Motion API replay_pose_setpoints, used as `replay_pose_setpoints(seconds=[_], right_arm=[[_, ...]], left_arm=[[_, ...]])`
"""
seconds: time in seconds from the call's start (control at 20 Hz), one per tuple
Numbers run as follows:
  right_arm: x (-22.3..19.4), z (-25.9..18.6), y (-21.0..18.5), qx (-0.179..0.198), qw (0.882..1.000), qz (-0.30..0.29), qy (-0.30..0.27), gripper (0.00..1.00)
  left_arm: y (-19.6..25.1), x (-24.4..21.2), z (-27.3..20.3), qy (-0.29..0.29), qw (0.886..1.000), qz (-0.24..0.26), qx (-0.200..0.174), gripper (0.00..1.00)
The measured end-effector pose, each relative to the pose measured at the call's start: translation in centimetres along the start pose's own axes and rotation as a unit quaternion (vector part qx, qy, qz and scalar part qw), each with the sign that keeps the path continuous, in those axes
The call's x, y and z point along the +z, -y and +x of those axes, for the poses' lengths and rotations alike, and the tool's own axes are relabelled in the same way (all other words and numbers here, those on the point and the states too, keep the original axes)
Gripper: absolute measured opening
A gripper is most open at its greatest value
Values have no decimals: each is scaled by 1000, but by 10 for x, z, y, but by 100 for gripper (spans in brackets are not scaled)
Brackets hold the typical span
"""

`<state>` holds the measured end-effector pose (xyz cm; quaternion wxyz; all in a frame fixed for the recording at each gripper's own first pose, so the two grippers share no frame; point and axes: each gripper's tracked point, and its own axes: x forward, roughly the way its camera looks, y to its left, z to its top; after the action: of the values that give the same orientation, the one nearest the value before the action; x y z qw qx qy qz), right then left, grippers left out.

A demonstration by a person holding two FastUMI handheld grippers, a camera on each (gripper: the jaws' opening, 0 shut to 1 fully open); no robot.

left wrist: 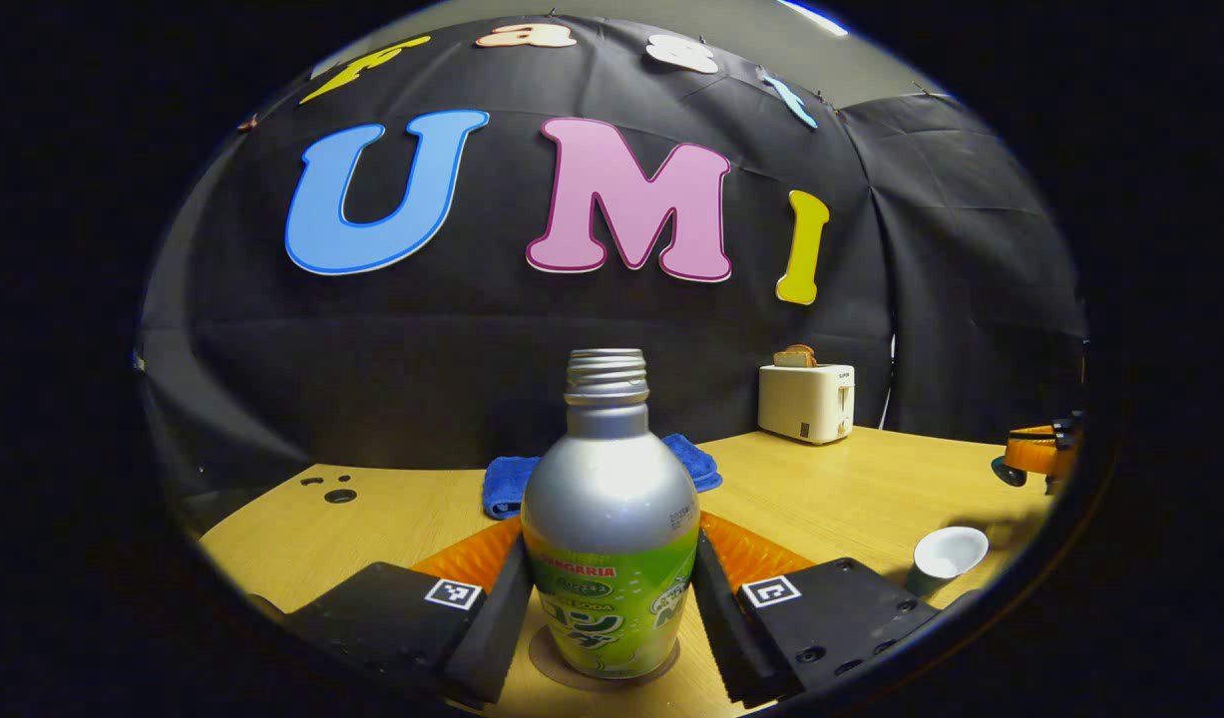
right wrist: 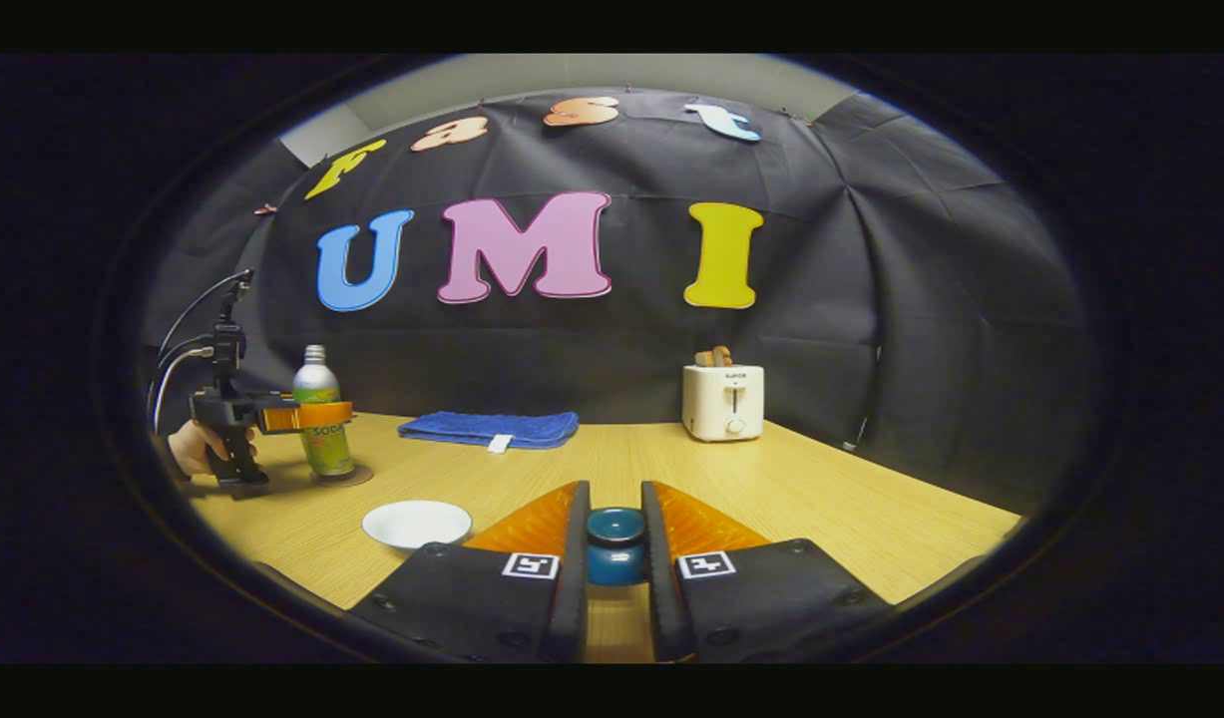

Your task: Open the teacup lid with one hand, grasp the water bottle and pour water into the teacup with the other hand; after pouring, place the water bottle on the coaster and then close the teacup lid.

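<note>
Between the left gripper's [left wrist: 612, 608] fingers stands the bottle [left wrist: 610, 529], upright on its coaster [left wrist: 562, 666]; the pads flank its lower body, just beside or lightly touching, and I cannot tell whether they press. Its cap is off, threads bare. Thin metal with a slick label: likely light, easily dented, prone to slip, so take it mid-body across the widest part. The right gripper [right wrist: 614, 558] is clamped on the lid's [right wrist: 614, 543] blue knob, a small, hard, probably ceramic thing that would chip if dropped. Further out sit the open cup [left wrist: 946, 558], a blue towel [left wrist: 512, 479] and a toaster [left wrist: 806, 401] on the table [left wrist: 821, 499].
</note>
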<state>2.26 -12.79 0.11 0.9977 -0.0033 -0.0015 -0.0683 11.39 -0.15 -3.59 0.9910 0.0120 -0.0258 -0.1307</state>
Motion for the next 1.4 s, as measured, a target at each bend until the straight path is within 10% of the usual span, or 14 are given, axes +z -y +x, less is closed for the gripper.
replay_pose_setpoints(seconds=[0.95, 1.4], right_arm=[[0, 1, -2, 2, 1000, 0, 0, 29], [31, 0, -65, 70, 997, 31, 20, 29]], left_arm=[[4, -27, -35, -84, 995, -37, 28, 98], [4, -24, -121, -56, 997, -15, 58, 98]])
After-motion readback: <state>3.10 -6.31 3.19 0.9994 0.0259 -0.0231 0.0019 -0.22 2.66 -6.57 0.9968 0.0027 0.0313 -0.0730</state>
